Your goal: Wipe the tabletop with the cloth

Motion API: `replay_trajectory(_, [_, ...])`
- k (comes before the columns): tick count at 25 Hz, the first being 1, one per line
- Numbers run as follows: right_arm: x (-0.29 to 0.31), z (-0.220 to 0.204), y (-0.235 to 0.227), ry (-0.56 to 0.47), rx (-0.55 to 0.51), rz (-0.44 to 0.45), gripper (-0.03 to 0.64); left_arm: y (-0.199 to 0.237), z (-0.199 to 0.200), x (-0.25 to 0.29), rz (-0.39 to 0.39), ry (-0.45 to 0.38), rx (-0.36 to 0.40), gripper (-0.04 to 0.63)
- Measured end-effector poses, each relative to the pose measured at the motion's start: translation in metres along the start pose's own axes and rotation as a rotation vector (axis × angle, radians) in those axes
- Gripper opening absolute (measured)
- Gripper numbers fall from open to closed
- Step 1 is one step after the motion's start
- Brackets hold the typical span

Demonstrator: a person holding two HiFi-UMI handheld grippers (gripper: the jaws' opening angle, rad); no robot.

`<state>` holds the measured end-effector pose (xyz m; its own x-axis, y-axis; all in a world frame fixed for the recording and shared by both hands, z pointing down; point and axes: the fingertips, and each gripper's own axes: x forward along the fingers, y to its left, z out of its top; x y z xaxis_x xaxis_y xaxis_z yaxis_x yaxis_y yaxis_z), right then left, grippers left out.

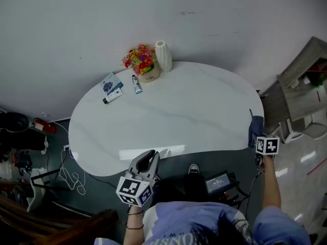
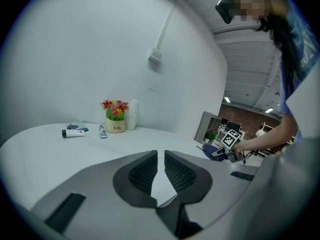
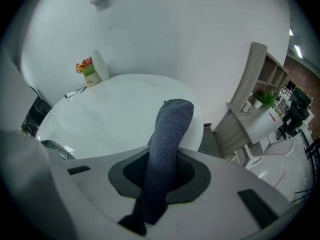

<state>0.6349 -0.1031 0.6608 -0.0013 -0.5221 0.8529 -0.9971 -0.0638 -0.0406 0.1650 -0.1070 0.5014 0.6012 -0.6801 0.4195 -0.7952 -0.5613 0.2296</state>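
The white oval tabletop (image 1: pixel 194 111) fills the middle of the head view. A dark blue knitted cloth (image 1: pixel 254 127) hangs at the table's right edge, with my right gripper (image 1: pixel 257 136) shut on it. In the right gripper view the cloth (image 3: pixel 169 139) stands up between the jaws of the right gripper (image 3: pixel 167 171) and hides part of the table (image 3: pixel 115 109). My left gripper (image 1: pixel 152 156) hovers at the near edge of the table, left of centre. Its jaws are shut with nothing between them, as the left gripper view (image 2: pixel 160 166) shows.
At the table's far side stand a flower pot (image 1: pixel 143 66), a white vase (image 1: pixel 163 56), a small tube (image 1: pixel 137 84) and a blue packet (image 1: pixel 111 82). A wooden shelf (image 1: pixel 299 83) stands to the right. Cables (image 1: pixel 69 176) lie on the floor at left.
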Motion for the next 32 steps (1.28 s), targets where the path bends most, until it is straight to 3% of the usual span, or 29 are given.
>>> replay_trajectory(7, [-0.024, 0.023, 0.067, -0.081, -0.089, 0.018, 0.068, 0.023, -0.012, -0.048, 0.006, -0.021, -0.006, 0.037])
replay_trajectory(13, [-0.04, 0.034, 0.167, -0.129, -0.151, 0.083, 0.069, 0.068, -0.025, -0.111, 0.024, -0.043, -0.005, 0.037])
replay_trajectory(25, [-0.054, 0.01, 0.461, -0.147, -0.386, 0.377, 0.069, 0.192, -0.093, -0.276, 0.236, -0.061, -0.087, 0.037])
replay_trajectory(32, [-0.068, -0.017, 0.644, -0.146, -0.572, 0.589, 0.069, 0.225, -0.126, -0.351, 0.352, -0.094, -0.152, 0.037])
